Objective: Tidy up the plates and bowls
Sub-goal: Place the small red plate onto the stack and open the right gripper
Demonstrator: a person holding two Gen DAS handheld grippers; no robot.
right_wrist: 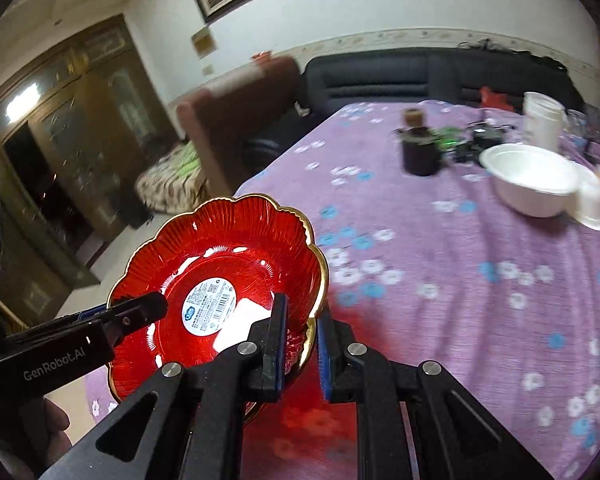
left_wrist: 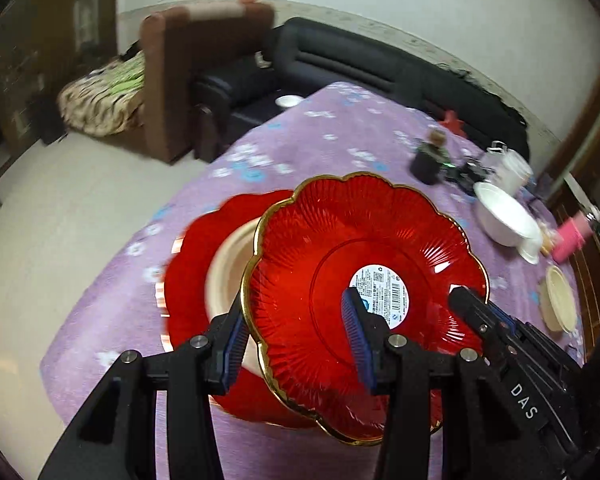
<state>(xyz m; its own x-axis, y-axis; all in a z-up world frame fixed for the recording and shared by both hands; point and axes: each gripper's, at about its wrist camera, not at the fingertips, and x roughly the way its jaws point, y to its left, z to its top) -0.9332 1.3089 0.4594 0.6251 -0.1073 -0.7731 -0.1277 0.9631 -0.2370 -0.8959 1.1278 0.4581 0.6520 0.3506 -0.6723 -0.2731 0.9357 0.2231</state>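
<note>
Both tongs grip one red plate point(left_wrist: 340, 264) above the purple tabletop point(right_wrist: 440, 280): my left tongs point(left_wrist: 296, 344) straddle its gold-edged rim, partly spread, pads on either side of it; my right tongs point(right_wrist: 300, 350) are pinched nearly closed on the opposite rim. It is scalloped, ribbed glass with a round white label at its centre. Beneath it on the tabletop sits another red plate point(left_wrist: 196, 264) holding a cream dish point(left_wrist: 230, 268).

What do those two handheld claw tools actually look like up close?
Both are matte black. The left gripper and right gripper each have angular linkage arms with triangular cut-outs, joined by round silver pins. Each finger carries a ribbed blue pad on its inner face. Seen from the other's camera, one body bears white lettering "DAS", the other "GenRobot.AI". No cables show.
</note>
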